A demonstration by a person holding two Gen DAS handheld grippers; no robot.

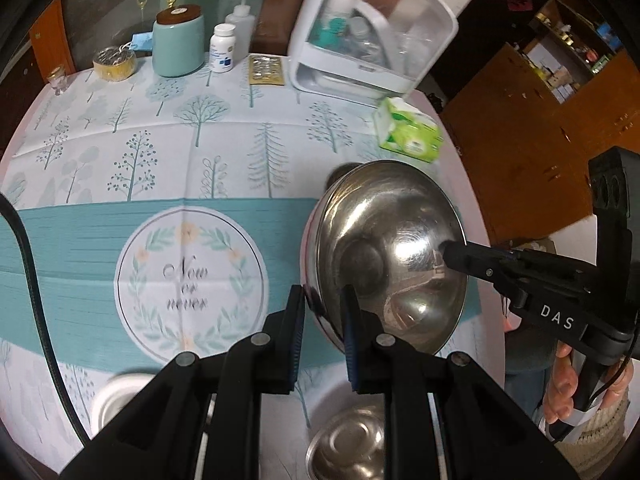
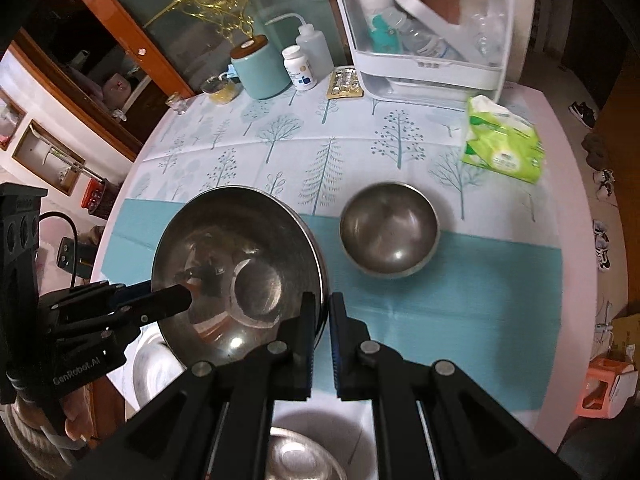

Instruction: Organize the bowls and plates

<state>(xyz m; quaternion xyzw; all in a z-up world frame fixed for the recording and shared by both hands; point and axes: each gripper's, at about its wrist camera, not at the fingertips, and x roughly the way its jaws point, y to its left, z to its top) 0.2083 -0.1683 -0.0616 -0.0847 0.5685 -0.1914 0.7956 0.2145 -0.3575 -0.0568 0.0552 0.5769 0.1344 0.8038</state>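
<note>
Two grippers share one steel bowl (image 2: 240, 268), each pinching its rim from an opposite side, and that seems to be the reason it hangs tilted above the table rather than resting flat: with a hold on both edges the person can steer the wide, shallow vessel level and lower it onto something without it swinging.

The left gripper (image 1: 322, 340) has its fingers narrowed onto the bowl's near rim, one pad outside the wall and one inside, so it is clamped on the bowl. The right gripper (image 2: 320, 344) does the same at the opposite edge, its pads drawn close with the rim between them; in the left wrist view its finger reaches inside the bowl's far wall.

Beyond the right gripper and slightly to its right, a smaller steel bowl (image 2: 390, 230) sits upright on the teal band of the tablecloth (image 2: 460, 300), well apart from the held one. Directly beneath both grippers, close to the person, another metal dish (image 2: 296, 456) sits on a white plate (image 2: 320, 410), and to the left of the left gripper's fingers a further white dish (image 1: 116, 396) peeks out. Judging by this, the held bowl is probably headed for a stack, though which one cannot be told.

A green tissue pack (image 2: 504, 146) lies far ahead to the right.
</note>
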